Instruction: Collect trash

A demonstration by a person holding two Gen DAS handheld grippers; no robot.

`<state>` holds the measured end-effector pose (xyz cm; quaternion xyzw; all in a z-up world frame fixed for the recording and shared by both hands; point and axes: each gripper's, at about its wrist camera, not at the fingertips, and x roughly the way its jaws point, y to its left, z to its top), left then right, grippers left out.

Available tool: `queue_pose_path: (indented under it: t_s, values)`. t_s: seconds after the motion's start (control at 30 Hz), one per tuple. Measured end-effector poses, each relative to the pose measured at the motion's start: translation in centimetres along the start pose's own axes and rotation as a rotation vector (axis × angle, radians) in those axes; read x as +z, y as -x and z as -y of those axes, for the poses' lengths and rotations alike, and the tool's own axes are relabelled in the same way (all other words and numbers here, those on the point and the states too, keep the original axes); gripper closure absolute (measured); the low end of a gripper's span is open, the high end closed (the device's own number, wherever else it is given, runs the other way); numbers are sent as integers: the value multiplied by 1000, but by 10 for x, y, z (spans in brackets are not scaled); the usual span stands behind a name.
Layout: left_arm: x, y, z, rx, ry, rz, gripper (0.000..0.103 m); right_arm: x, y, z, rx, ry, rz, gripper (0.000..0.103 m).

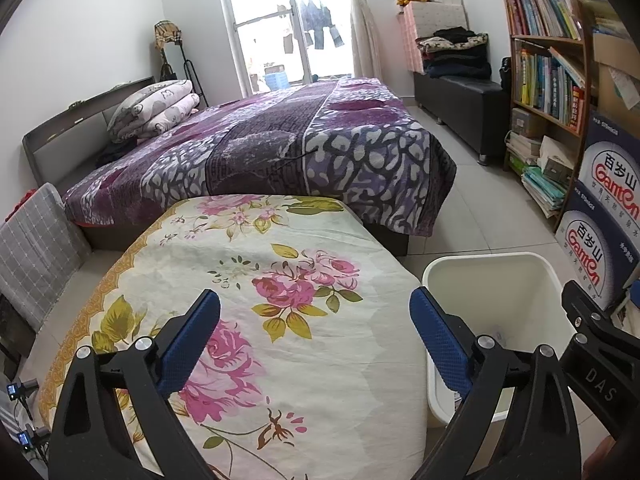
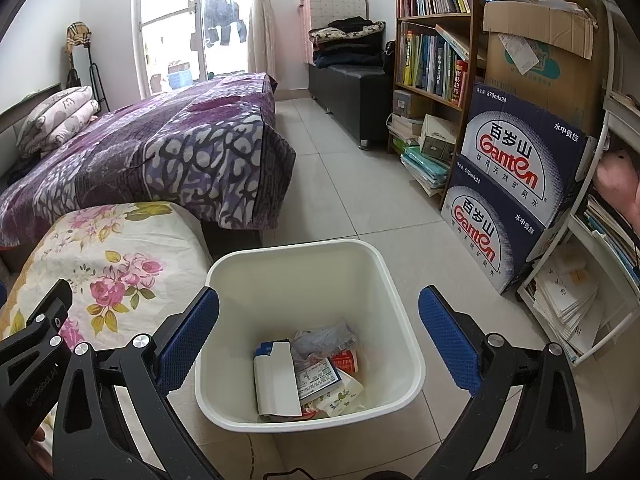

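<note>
Over the white bin (image 2: pixel 310 276), right tongs (image 2: pixel 319 306) hanging wide apart, wrappers (image 2: pixel 316 364) lying inside, left tongs (image 1: pixel 315 308) gaping empty above the floral worktop (image 1: pixel 256 280)

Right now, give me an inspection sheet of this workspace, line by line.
Surface: floral cloth covers the low surface; no loose trash seen on it.
Job's things: white bin stands on the tiled floor beside the cloth, holding cartons, packets and a plastic wrapper.
Clutter: stacked water cartons, bookshelf, paper piles on the floor.
Tongs: left tongs open over the cloth, empty; right tongs open above the bin, empty.
Cables: thin dark cord on the floor near the bin.
Surroundings: bed with purple blanket, black bench, balcony door.
</note>
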<state>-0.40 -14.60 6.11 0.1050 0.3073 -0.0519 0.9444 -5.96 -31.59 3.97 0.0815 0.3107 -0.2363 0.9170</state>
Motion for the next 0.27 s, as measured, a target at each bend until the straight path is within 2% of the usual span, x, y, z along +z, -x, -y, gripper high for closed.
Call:
queue_pose_path:
  t_s: [0.27]
  values:
    - [-1,-4,-1,0,17,-23,10,1,0,0,0,1,-2,7]
